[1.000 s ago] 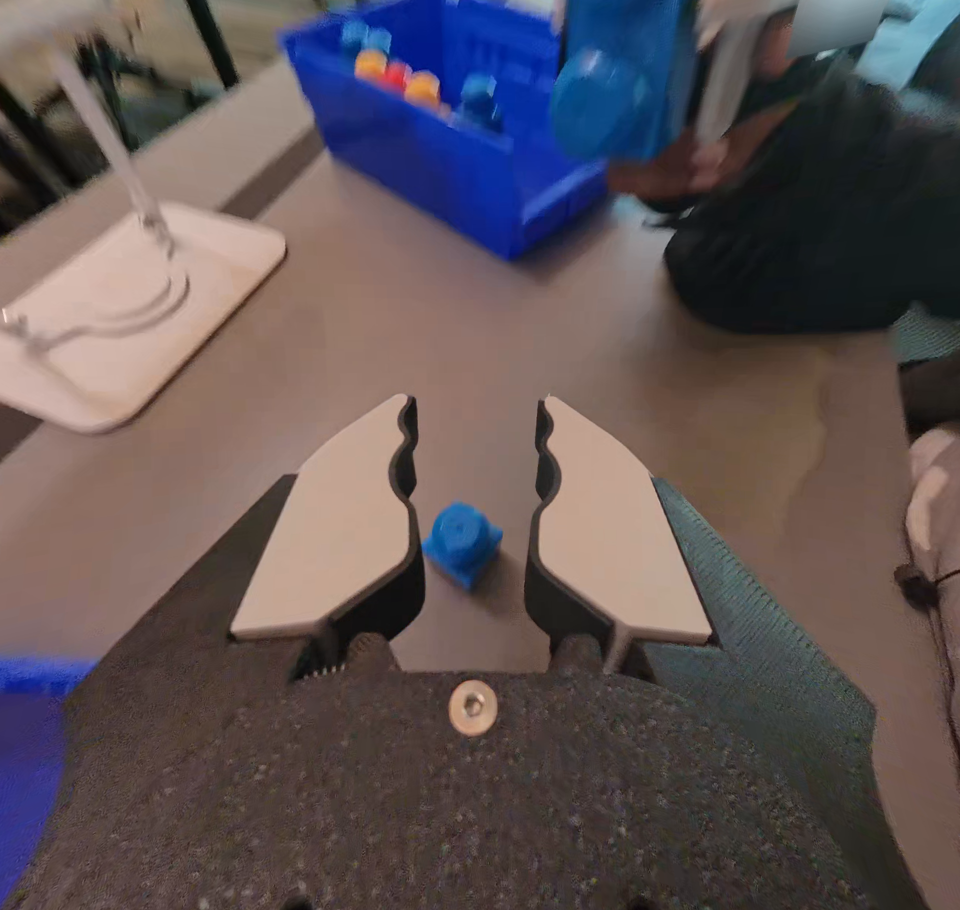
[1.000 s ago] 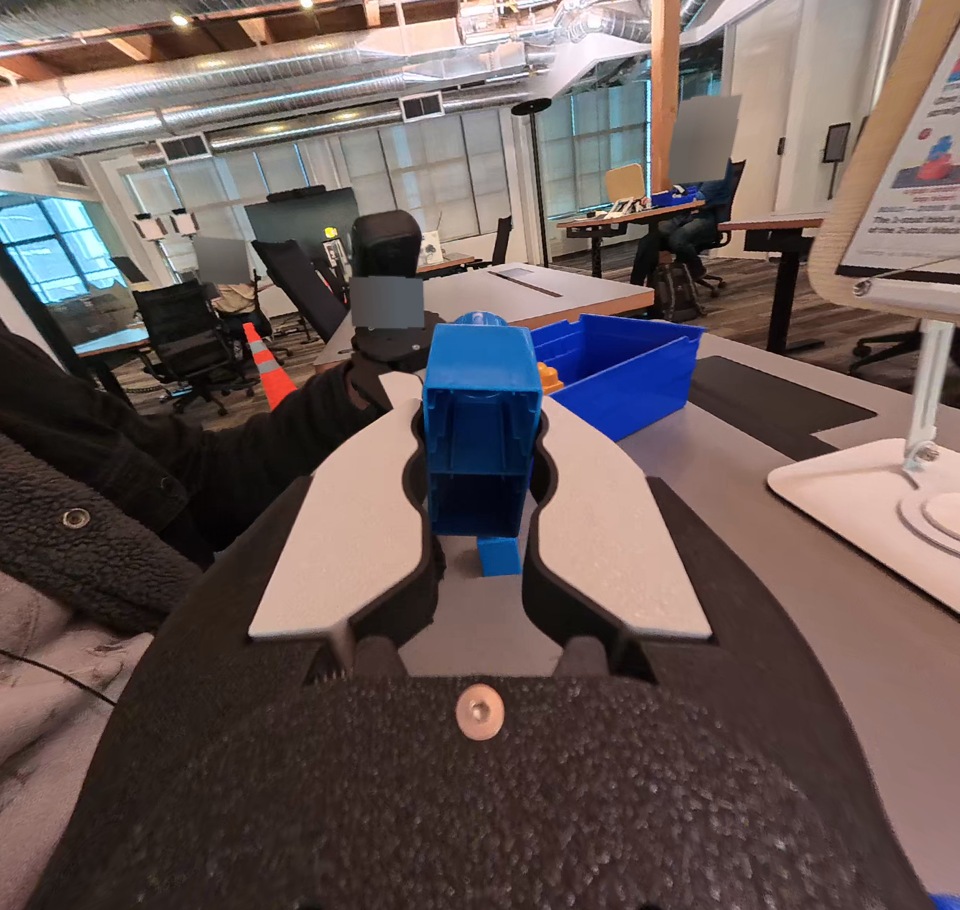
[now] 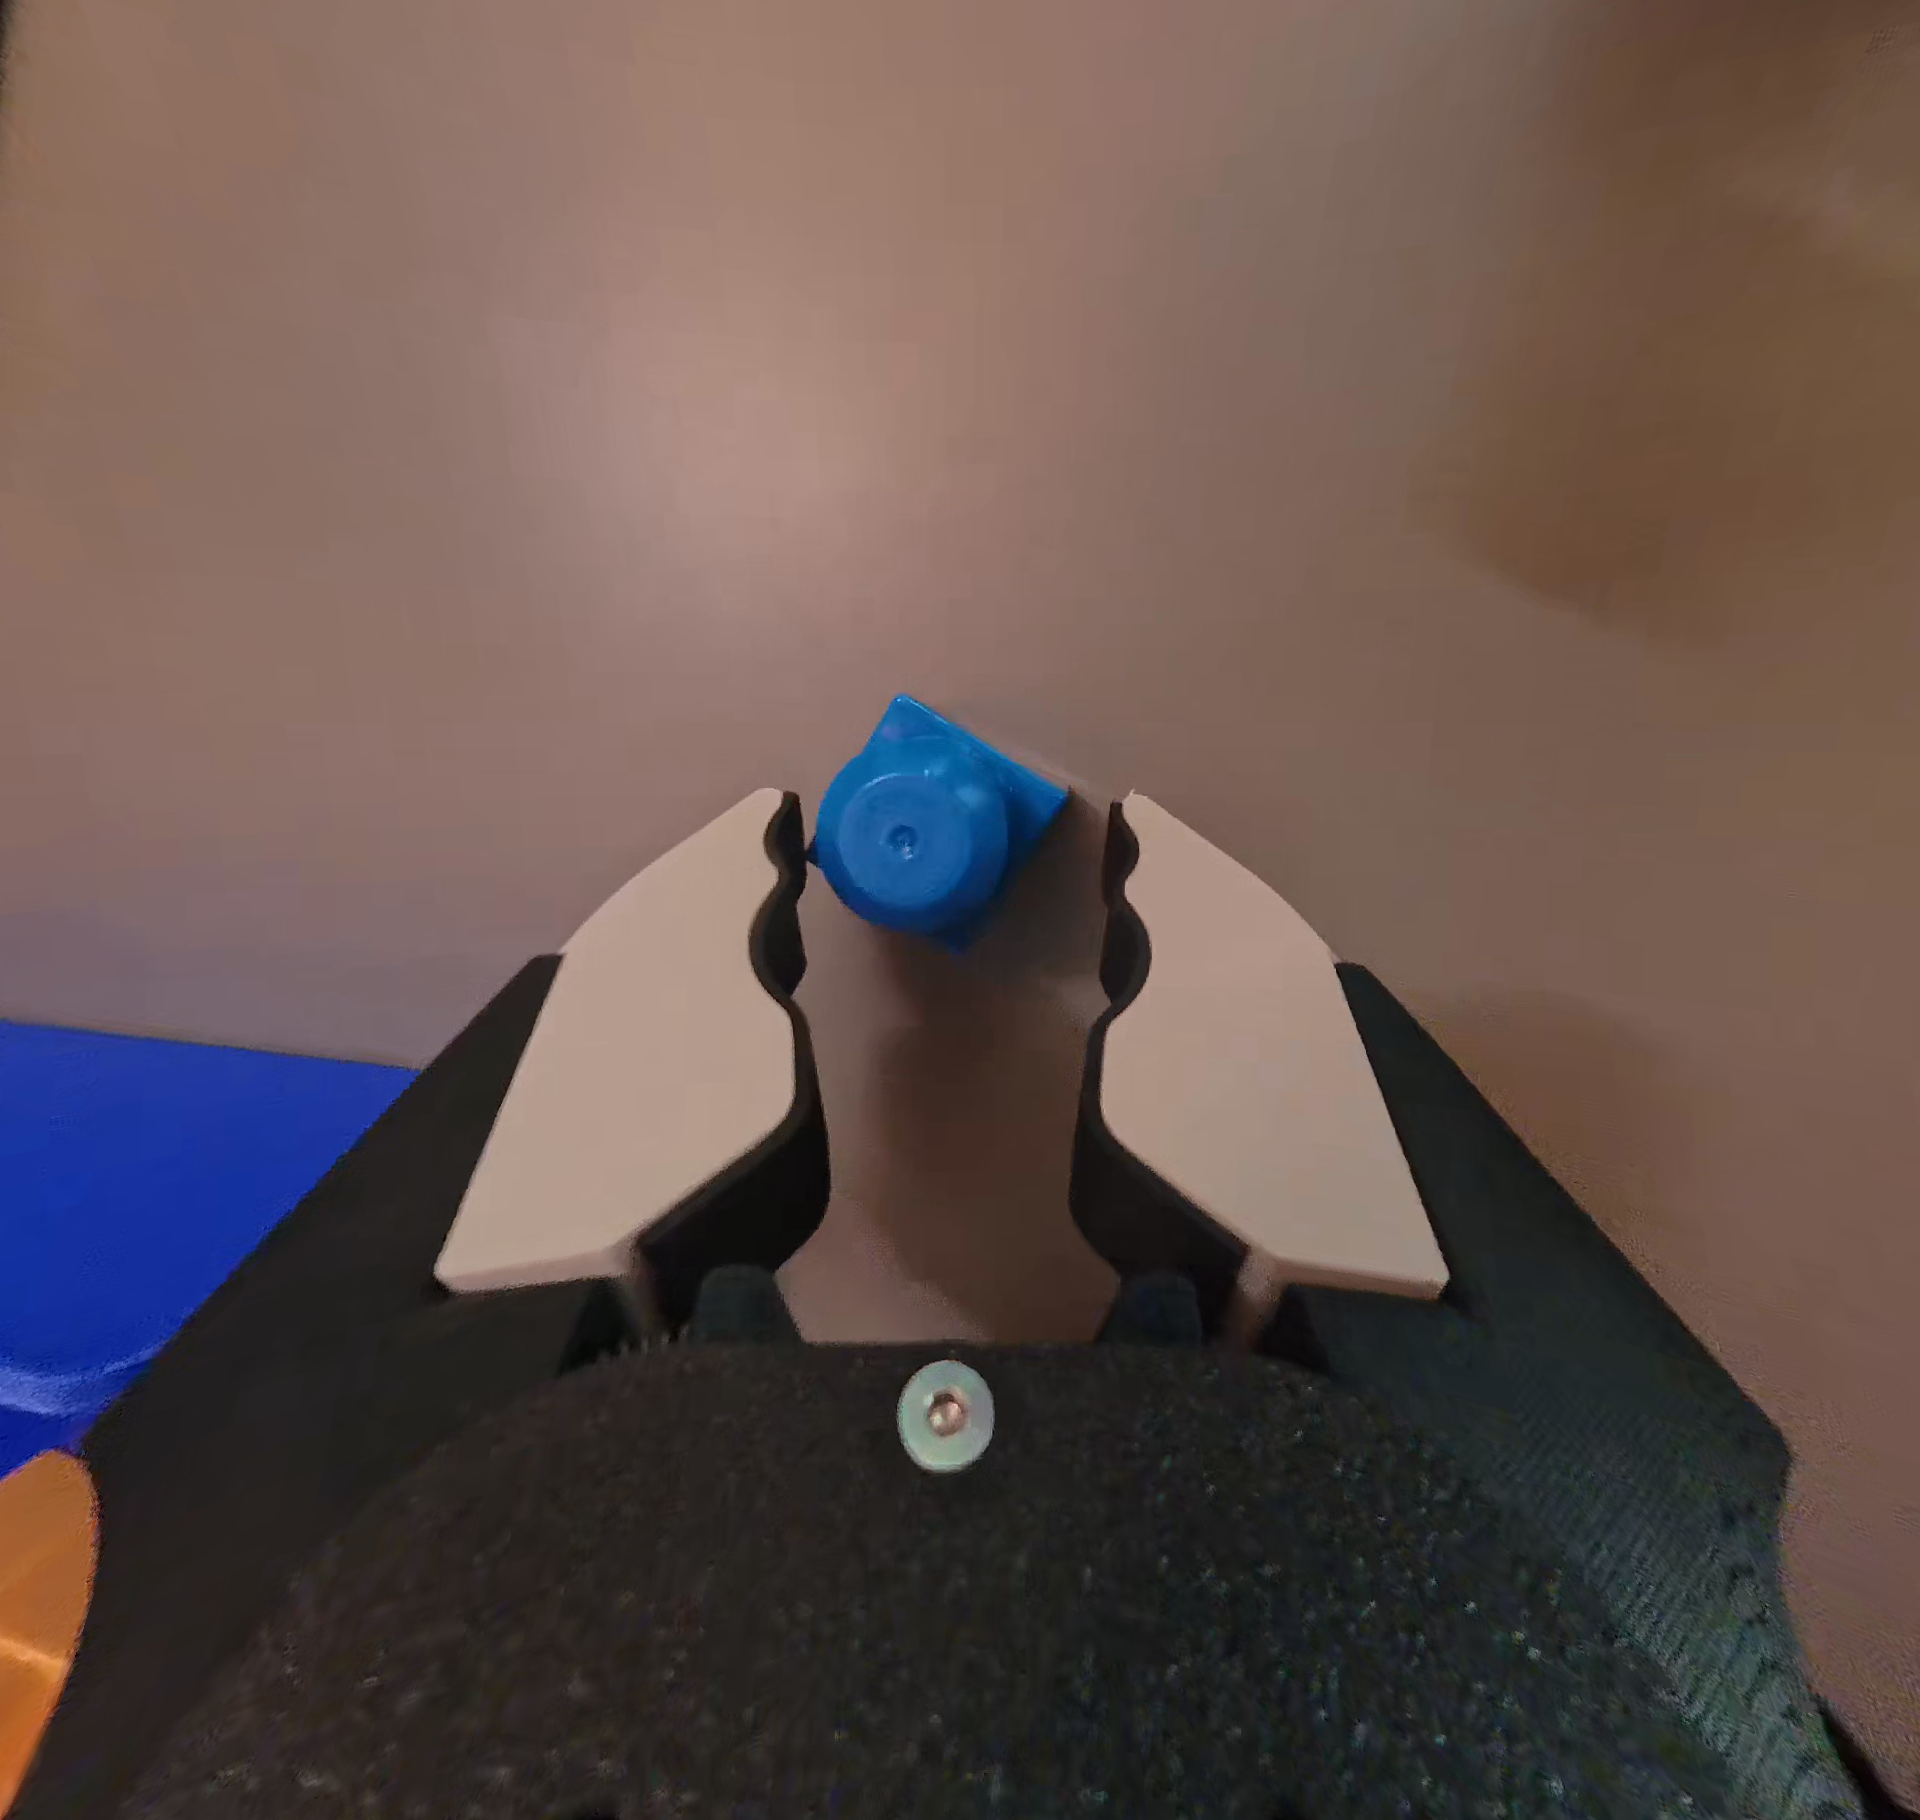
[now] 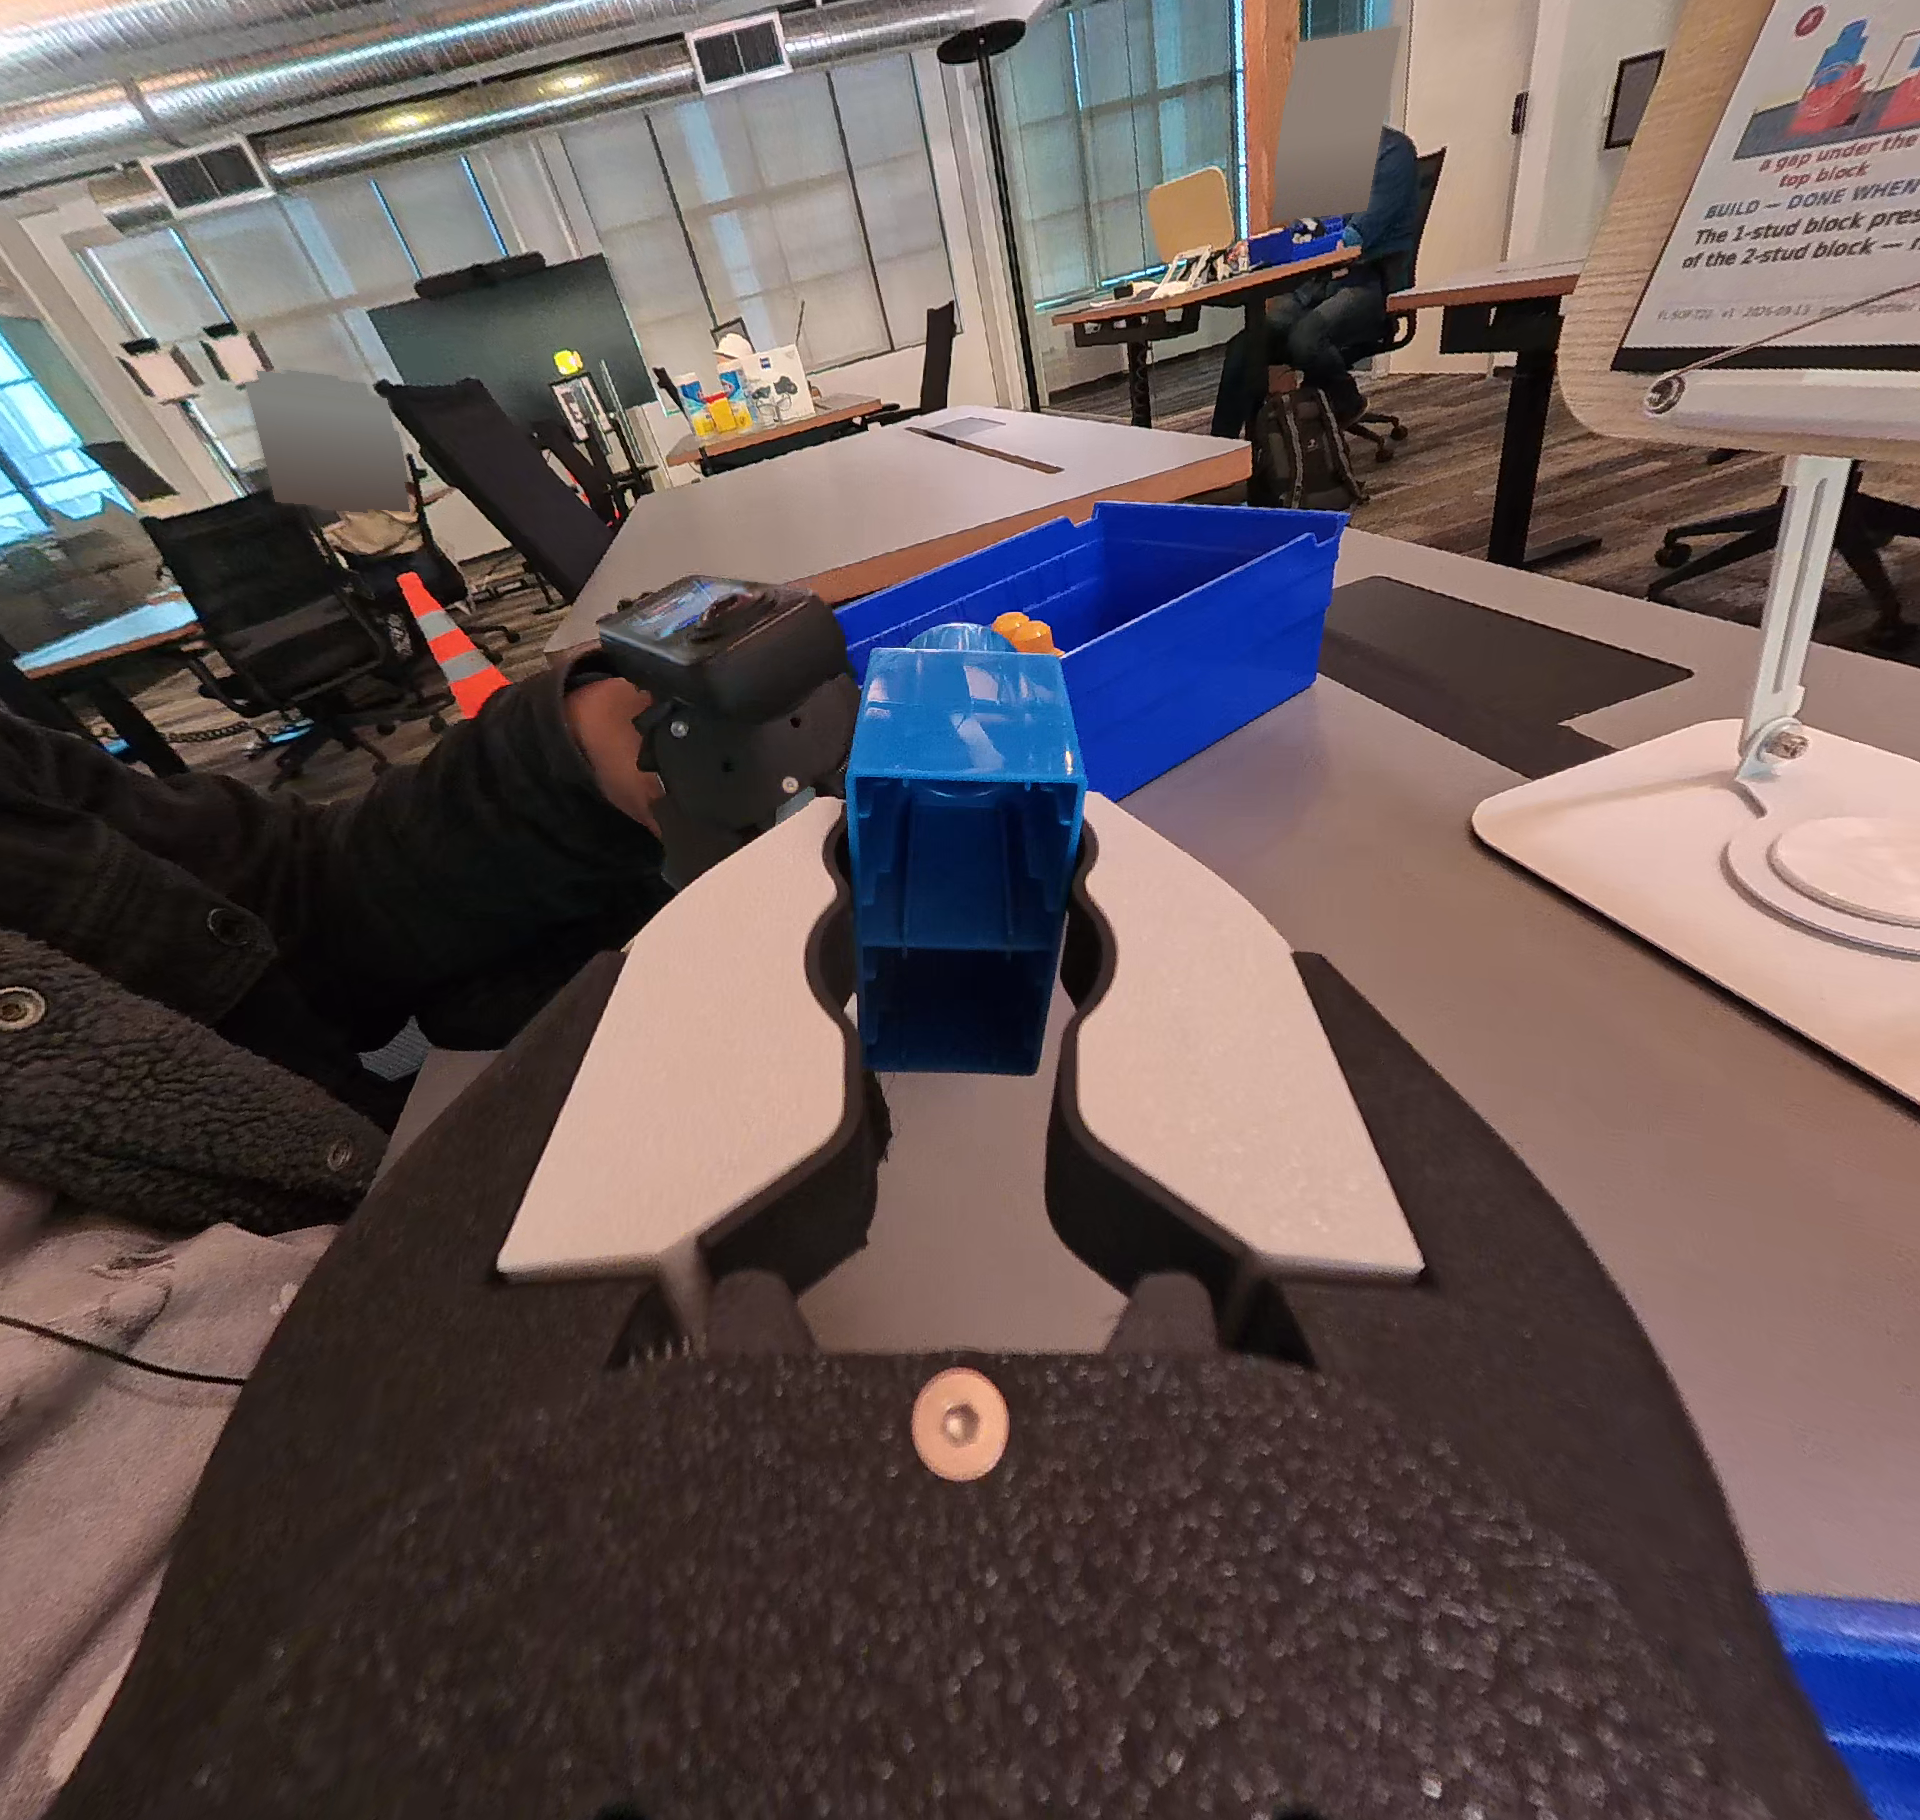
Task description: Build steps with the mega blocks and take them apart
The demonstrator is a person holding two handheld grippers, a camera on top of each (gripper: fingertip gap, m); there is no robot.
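Left gripper (image 3: pixel 956 840) gaped wide at frame centre, empty; small block (image 3: pixel 930 830) on the table (image 3: pixel 935 316) between its tips; right gripper (image 4: pixel 961 835) clamped the long block (image 4: pixel 961 897) mid-frame; no stacking showed; steps judged barely begun.

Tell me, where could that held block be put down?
Bare grey table lies between the blue bin and the white stand base. It is crowded left of the right tongs, where the other tool and sleeve sit.
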